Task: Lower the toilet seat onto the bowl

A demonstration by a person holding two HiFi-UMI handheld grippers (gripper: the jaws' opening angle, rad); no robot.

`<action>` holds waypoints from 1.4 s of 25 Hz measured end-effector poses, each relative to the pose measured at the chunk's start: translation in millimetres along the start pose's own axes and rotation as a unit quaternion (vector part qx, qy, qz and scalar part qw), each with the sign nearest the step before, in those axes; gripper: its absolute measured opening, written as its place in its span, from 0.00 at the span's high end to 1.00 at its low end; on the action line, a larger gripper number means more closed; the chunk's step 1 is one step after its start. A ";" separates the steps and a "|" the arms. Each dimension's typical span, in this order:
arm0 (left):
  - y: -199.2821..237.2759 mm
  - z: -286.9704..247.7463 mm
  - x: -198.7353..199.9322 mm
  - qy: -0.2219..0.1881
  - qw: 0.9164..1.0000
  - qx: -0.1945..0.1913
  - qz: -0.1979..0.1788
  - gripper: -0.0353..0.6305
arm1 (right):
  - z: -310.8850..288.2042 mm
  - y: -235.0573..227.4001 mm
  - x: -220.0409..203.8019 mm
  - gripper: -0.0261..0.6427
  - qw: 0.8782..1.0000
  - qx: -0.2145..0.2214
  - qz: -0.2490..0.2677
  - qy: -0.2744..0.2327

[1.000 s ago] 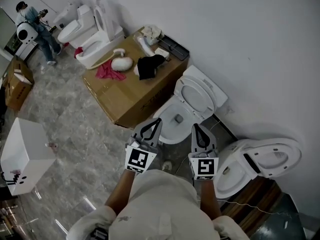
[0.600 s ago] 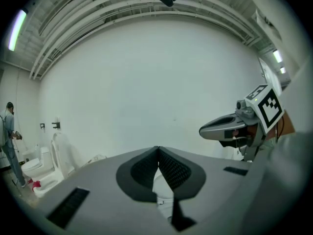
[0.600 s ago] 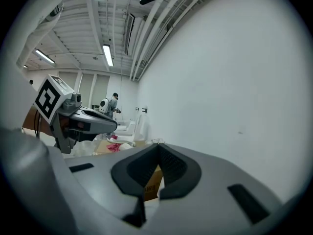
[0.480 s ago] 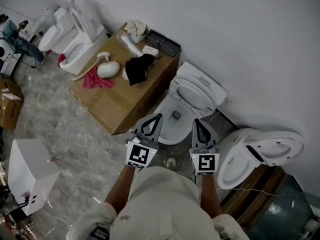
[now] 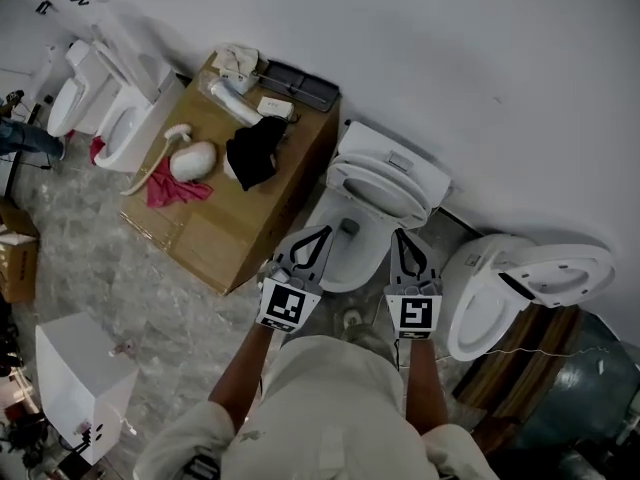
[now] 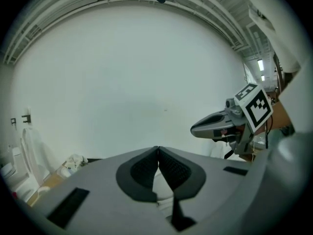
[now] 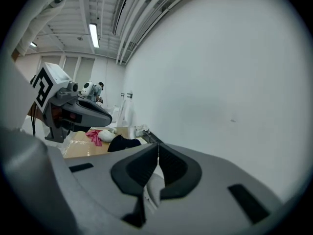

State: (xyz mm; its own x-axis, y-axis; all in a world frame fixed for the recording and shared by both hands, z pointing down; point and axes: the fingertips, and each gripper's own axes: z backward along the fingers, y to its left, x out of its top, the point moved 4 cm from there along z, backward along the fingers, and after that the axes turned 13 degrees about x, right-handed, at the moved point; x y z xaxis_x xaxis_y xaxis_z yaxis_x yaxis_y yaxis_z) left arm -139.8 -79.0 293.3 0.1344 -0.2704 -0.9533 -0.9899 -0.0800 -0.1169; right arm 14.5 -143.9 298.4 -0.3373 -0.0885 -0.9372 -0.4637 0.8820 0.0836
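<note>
Toilet seat (image 5: 372,190) stands raised, leaning back against its lid by the wall. The bowl (image 5: 355,273) lies open below it, set between a cardboard box (image 5: 235,218) and a second toilet (image 5: 485,303).

Left gripper (image 5: 325,231) and right gripper (image 5: 400,234) hover over the bowl's front rim. Jaws are pressed together on both, with nothing between them.

Seat looks like rigid, smooth plastic: probably light, slippery, hinged at the back. It could slam if let go. Likely best hold is the ring's upper edge, tipped forward and eased down.
</note>
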 end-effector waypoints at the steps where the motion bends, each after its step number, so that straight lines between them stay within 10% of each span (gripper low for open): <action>1: 0.4 -6.2 -2.4 0.001 1.000 -0.006 -0.001 0.93 | -3.7 -3.7 -2.9 0.94 1.000 -0.004 0.000 0.005; 35: -12.6 -146.6 -78.2 0.051 0.993 -0.104 -0.012 0.91 | -93.5 -75.2 -121.3 0.86 0.987 -0.041 0.002 0.156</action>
State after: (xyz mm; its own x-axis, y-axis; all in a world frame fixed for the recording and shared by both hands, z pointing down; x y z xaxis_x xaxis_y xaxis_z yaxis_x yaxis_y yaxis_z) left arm -131.2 -197.5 410.2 0.1721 -0.3612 -0.9165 -0.9573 -0.2808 -0.0691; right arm 13.6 -242.7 437.5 -0.5691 -0.2338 -0.7884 -0.5215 0.8439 0.1261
